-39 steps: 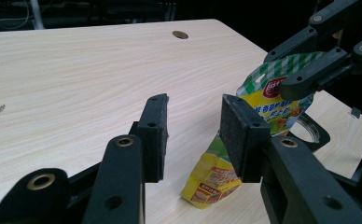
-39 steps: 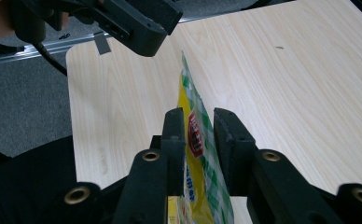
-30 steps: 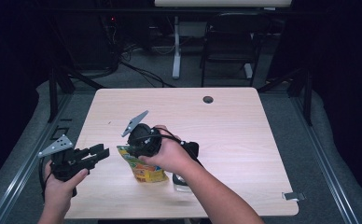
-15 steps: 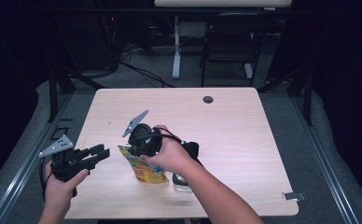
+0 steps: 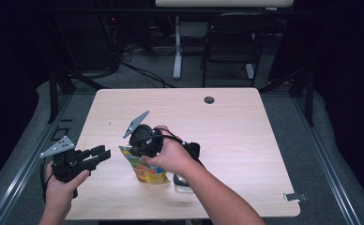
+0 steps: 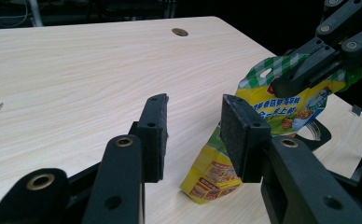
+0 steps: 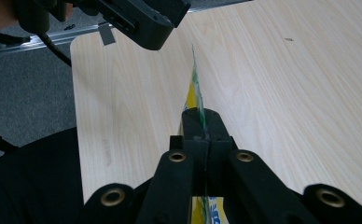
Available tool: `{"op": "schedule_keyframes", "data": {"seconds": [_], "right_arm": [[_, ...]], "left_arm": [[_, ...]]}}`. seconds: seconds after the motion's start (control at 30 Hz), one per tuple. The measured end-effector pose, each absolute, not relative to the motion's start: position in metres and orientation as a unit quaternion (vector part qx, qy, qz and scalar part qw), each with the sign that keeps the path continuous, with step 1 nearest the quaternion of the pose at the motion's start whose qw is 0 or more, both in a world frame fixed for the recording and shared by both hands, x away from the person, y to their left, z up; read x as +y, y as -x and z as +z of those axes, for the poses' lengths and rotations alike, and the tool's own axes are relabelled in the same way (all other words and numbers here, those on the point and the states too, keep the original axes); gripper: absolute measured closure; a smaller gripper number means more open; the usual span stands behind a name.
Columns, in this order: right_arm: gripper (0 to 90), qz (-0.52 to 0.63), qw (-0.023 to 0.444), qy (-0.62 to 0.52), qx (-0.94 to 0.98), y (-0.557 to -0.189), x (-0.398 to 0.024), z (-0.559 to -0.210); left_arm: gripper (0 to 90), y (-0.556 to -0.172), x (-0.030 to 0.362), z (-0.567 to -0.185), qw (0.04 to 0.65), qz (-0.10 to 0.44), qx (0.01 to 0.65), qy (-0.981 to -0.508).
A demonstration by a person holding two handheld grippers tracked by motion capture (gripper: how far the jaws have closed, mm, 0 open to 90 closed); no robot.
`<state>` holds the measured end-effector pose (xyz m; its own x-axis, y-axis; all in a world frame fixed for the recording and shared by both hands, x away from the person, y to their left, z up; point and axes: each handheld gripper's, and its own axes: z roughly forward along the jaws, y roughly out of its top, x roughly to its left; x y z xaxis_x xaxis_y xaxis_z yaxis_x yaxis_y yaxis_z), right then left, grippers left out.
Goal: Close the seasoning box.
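Right gripper view: my right hand-held gripper (image 7: pixel 201 122) pinches the snack pouch's (image 7: pixel 195 95) thin top seam — light, crinkly, slippery film, standing on the counter (image 7: pixel 286 84). Left hand-held gripper (image 6: pixel 193 133) spread, just beside it — take the lower body.

The high view looks forward and down over the wooden table (image 5: pixel 246 140) from six o'clock. The left gripper view sits low, facing two o'clock; the right gripper view close above. All share the snack pouch (image 6: pixel 263 116).
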<state>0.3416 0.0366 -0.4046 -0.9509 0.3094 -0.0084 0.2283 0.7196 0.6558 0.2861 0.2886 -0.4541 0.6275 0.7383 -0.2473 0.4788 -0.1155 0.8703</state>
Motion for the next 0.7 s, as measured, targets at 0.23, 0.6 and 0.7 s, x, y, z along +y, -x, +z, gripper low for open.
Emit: {"op": "schedule_keyframes", "data": {"seconds": [0.23,0.6,0.7], "right_arm": [[90.0,0.348,0.060,-0.142,0.925,-0.3415,0.0354,-0.4047],[90.0,0.352,0.060,-0.141,0.924,-0.3410,0.0332,-0.4041],[90.0,0.352,0.059,-0.139,0.924,-0.3401,0.0335,-0.4041]], "left_arm": [[62.0,-0.2864,0.2888,-0.4574,0.513,0.124,0.415,-0.741],[60.9,-0.2853,0.2853,-0.4599,0.511,0.123,0.414,-0.743],[60.8,-0.2852,0.2845,-0.4607,0.509,0.122,0.414,-0.745]]}}
